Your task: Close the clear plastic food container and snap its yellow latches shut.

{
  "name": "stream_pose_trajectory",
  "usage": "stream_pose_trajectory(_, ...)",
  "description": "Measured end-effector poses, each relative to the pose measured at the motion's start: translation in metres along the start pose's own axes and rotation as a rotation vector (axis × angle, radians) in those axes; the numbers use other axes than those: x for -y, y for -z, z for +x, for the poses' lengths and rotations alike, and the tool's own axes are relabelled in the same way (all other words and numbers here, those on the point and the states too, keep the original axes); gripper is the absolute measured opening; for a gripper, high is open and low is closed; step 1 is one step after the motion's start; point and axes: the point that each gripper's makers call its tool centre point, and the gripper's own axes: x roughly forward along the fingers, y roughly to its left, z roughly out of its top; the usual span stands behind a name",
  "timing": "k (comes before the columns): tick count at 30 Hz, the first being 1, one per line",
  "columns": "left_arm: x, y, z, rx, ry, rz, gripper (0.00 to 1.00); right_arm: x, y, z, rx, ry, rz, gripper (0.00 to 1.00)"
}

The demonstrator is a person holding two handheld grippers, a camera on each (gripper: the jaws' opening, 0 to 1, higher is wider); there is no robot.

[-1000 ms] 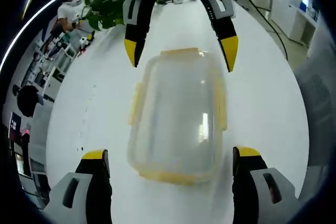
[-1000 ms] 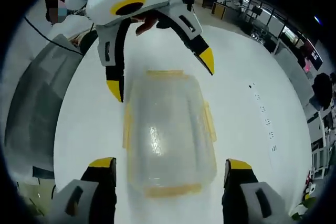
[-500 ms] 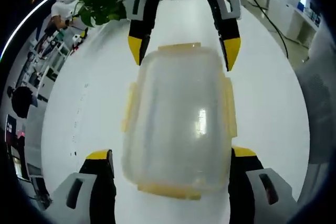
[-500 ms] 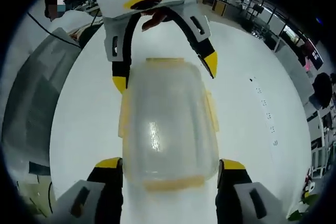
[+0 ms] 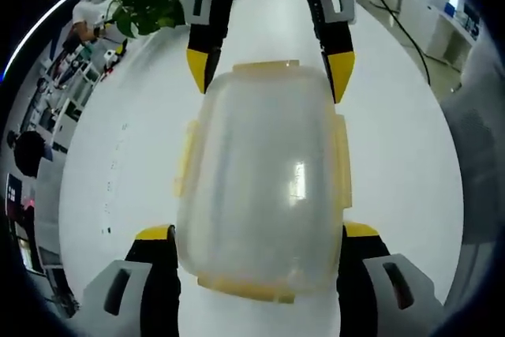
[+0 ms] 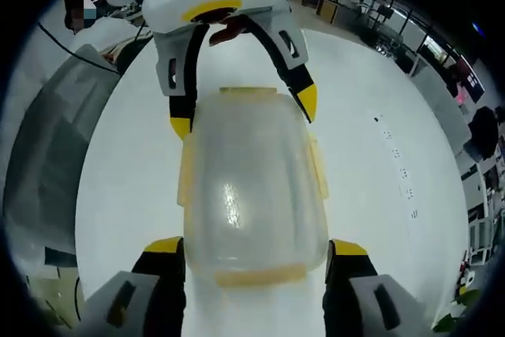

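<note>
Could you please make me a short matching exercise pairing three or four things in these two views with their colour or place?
Things:
1. container
2. latches
3. table
4. plant

Descriptions:
A. yellow
B. white
C. clear, between the left gripper and the right gripper
D. green, at the table's far edge

Pairs: 1-C, 2-A, 3-B, 4-D

Bare white bench (image 5: 410, 163) lies open left and right of the clear plastic yellow-latched container (image 5: 264, 187); hand-held grippers (image 5: 256, 238) (image 6: 252, 246) block both its ends.
</note>
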Motion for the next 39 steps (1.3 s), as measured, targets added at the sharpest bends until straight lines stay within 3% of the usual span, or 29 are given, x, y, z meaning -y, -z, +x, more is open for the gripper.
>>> stream_pose_trajectory(11, 0.005, 0.012, -0.007, 0.0, -0.002, -0.004, 0.8, -0.007, -0.012, 0.005, 0.002, -0.002, 0.001, 0.7)
stream_pose_trajectory(39, 0.014, 0.067, -0.032, -0.021, -0.02, -0.029, 0.8, -0.028, -0.066, 0.029, 0.015, -0.004, 0.006, 0.7)
